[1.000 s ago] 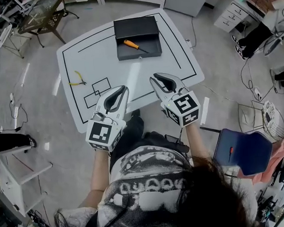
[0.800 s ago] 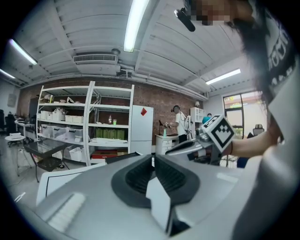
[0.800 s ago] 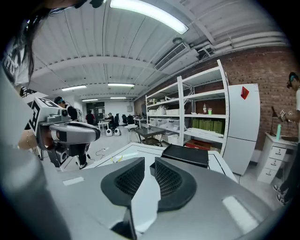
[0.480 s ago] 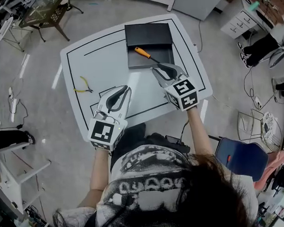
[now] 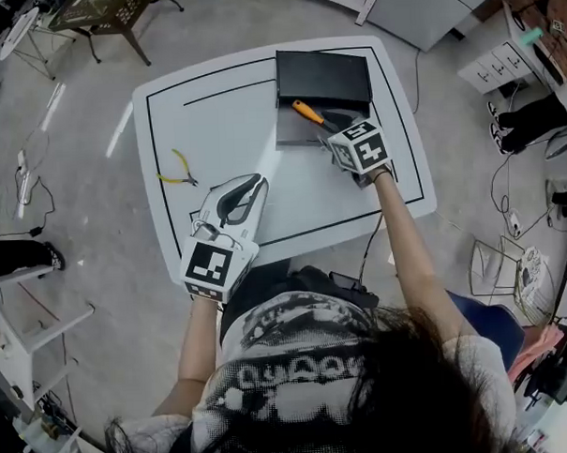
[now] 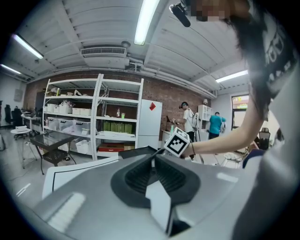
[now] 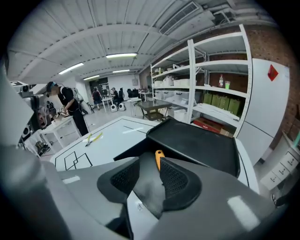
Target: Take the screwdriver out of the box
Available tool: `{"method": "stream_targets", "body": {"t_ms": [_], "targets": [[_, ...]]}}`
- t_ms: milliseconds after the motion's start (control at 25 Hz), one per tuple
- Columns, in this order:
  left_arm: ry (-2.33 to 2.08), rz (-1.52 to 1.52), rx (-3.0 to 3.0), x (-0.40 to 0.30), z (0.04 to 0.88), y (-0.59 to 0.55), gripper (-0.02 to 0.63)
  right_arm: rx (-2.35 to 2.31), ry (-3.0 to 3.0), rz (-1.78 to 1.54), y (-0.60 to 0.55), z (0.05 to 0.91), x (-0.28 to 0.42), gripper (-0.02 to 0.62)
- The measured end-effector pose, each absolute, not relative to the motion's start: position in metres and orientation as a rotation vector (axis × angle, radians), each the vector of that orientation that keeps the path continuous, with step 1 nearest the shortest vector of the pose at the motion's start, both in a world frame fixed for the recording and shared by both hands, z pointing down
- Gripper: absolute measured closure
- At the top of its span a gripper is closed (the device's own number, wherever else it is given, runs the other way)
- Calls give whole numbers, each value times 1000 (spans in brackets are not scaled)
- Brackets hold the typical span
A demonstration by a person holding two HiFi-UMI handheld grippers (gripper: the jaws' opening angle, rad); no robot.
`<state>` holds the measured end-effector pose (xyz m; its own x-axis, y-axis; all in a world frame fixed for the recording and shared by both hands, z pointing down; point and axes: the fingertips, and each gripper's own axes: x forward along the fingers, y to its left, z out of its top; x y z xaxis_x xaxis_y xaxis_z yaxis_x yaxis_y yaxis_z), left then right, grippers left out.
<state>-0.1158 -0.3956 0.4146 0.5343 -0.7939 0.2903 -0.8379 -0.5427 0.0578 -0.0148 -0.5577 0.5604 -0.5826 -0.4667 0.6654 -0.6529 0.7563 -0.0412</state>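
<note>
White table (image 5: 223,130); black rectangular box (image 5: 322,76); orange-handled screwdriver (image 5: 307,111).

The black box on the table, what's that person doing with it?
A person with a gripper in each hand is going for the orange-handled screwdriver lying in the open black box. The right gripper is at the box; its jaws have just been opening, and the handle lies just ahead of them, not gripped yet. The left gripper hovers shut over the near side of the table. Yellow pliers lie on the table, untouched.
</note>
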Motion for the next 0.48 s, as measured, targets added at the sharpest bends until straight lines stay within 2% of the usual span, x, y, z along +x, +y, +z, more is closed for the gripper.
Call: {"method": "stream_targets", "body": {"t_ms": [480], "targets": [[-1380, 347, 2531, -134, 438, -422, 606, 718, -2076, 458, -604, 646, -30, 434]]}}
